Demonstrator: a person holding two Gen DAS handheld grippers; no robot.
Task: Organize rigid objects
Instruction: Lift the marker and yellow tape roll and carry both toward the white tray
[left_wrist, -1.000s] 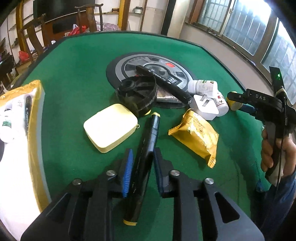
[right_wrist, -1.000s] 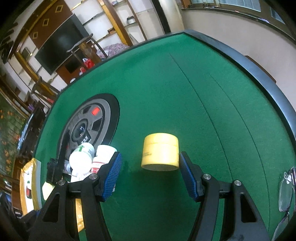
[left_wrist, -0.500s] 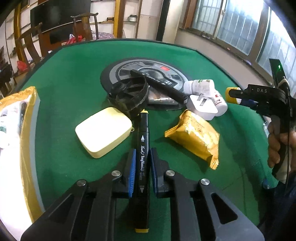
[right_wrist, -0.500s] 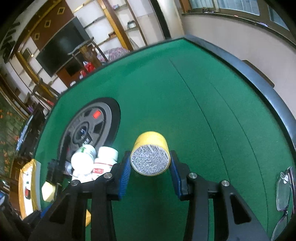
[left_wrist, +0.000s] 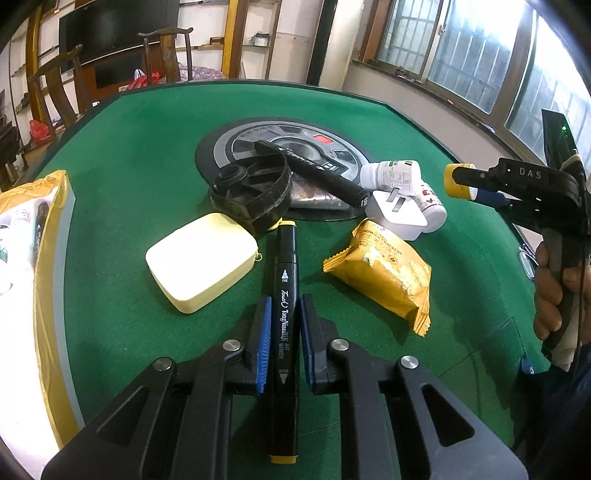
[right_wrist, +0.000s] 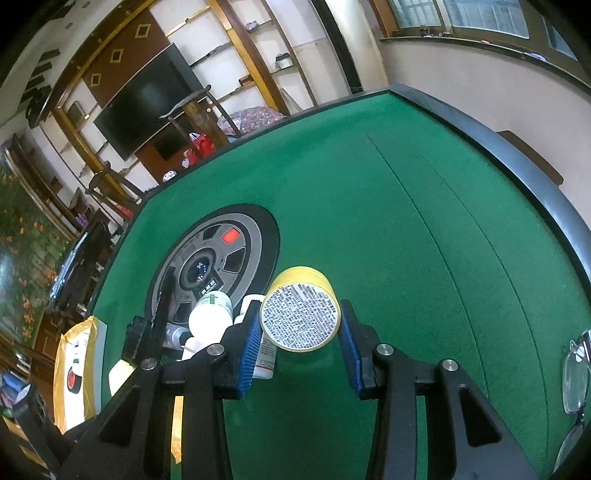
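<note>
A black art marker (left_wrist: 283, 295) with yellow end caps lies lengthwise between the blue pads of my left gripper (left_wrist: 283, 306), which is shut on it just above the green felt table (left_wrist: 129, 155). My right gripper (right_wrist: 299, 314) is shut on a small yellow jar (right_wrist: 300, 318), lifted and tipped so its printed base faces the camera. In the left wrist view that right gripper (left_wrist: 452, 181) hangs at the right, held by a hand (left_wrist: 554, 291), with the yellow jar (left_wrist: 456, 181) at its tip.
On the felt lie a pale yellow case (left_wrist: 201, 262), a black ribbed ring (left_wrist: 251, 194), an orange cracker packet (left_wrist: 380, 269), a white plug (left_wrist: 397, 218), white bottles (left_wrist: 391, 173), a black stick (left_wrist: 314, 171) and a round grey centre panel (left_wrist: 332, 147). Yellow bag (left_wrist: 22, 266) left; glasses (right_wrist: 574, 373) right.
My left gripper has shut on the marker, which turned straight between the pads. My right gripper has shut on the yellow jar, lifted it off the felt and tipped its base toward the camera.
</note>
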